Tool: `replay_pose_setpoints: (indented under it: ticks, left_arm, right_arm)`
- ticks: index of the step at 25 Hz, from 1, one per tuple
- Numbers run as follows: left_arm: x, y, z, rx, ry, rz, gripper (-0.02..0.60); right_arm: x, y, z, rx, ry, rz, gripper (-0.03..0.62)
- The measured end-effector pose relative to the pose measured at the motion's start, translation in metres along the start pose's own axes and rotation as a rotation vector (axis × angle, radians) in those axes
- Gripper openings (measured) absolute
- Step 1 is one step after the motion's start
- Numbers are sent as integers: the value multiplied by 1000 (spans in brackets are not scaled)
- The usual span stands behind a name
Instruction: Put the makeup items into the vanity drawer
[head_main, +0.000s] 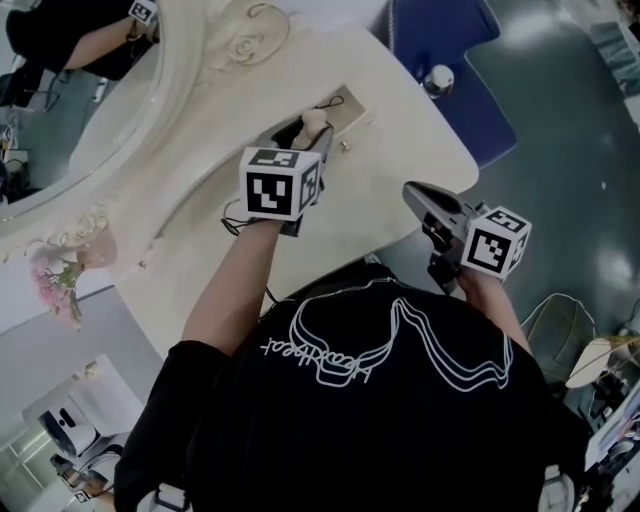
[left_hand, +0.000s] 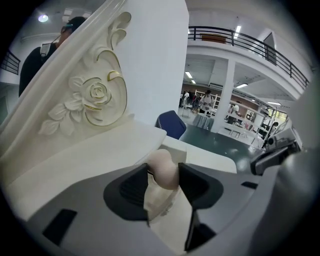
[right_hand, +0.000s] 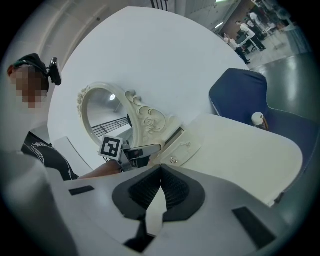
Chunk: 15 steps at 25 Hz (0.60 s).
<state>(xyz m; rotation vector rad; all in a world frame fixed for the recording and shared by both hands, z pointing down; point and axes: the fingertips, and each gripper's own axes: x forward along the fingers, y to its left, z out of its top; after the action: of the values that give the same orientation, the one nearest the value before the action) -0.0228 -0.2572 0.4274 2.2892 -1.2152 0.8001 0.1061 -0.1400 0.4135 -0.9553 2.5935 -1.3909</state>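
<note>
My left gripper (head_main: 303, 133) is shut on a beige egg-shaped makeup sponge (head_main: 314, 121), which bulges up between the dark pads (left_hand: 164, 168). It hangs right over the open vanity drawer (head_main: 342, 108), whose pale inside shows just under the sponge (left_hand: 161, 204). My right gripper (head_main: 418, 198) hovers off the table's front edge, to the right, with its jaws shut and nothing in them (right_hand: 160, 173). In the right gripper view the left gripper (right_hand: 136, 152) reaches to the drawer front (right_hand: 181, 144), which has a small round knob (right_hand: 173, 160).
The cream vanity top (head_main: 400, 150) carries an oval mirror in a carved frame (head_main: 215, 45) at the left. A blue chair (head_main: 445, 40) with a small round-topped object (head_main: 437, 79) stands beyond the table. Pink flowers (head_main: 58, 277) sit at the near left.
</note>
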Motion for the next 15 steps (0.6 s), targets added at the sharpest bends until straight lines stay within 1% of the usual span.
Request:
replay_pose_setpoints:
  ticks: [6, 15]
  left_arm:
    - [11, 1, -6, 5, 36, -8, 198]
    - [12, 4, -5, 27, 25, 4, 216]
  right_arm:
    - [3, -11, -4, 44, -2, -9, 5]
    - [9, -16, -8, 65, 15, -3, 5]
